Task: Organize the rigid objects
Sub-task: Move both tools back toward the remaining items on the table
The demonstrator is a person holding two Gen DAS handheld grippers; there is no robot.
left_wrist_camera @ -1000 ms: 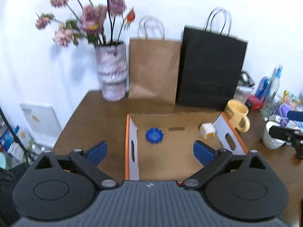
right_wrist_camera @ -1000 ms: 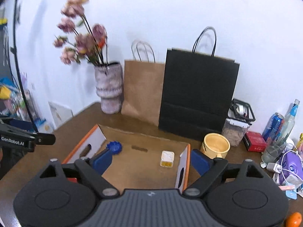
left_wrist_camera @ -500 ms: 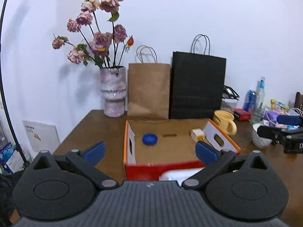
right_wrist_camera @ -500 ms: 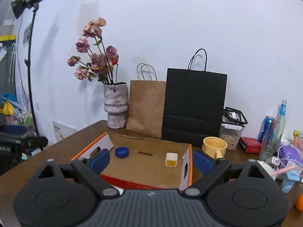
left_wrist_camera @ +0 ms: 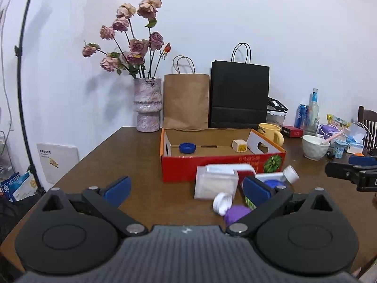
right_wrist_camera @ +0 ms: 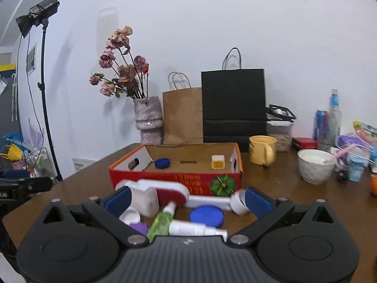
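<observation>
Both claws wide, holding nothing: right gripper (right_wrist_camera: 187,199) had just been opening over clutter, left gripper (left_wrist_camera: 186,188) likewise. Best grab the white bottle (right_wrist_camera: 212,201) lower-center squarely, then drop it in the red box (right_wrist_camera: 179,179).

A plain white wall (right_wrist_camera: 212,23) stands behind a dark brown wooden table (left_wrist_camera: 132,155), which is pushed up against it. At the wall stand a mottled vase (left_wrist_camera: 147,105) of faded pink roses (left_wrist_camera: 132,44), a brown paper bag (left_wrist_camera: 186,101) and a black paper bag (left_wrist_camera: 239,96), side by side. A black light stand (right_wrist_camera: 46,99) with a lamp (right_wrist_camera: 38,11) on top rises at the left, lamp head angled down. A white panel (left_wrist_camera: 57,162) leans against the wall low beside the table. At the far right edge a dark wooden chair back (left_wrist_camera: 367,125) shows. The light is even and soft, with faint shadows behind the flowers.
</observation>
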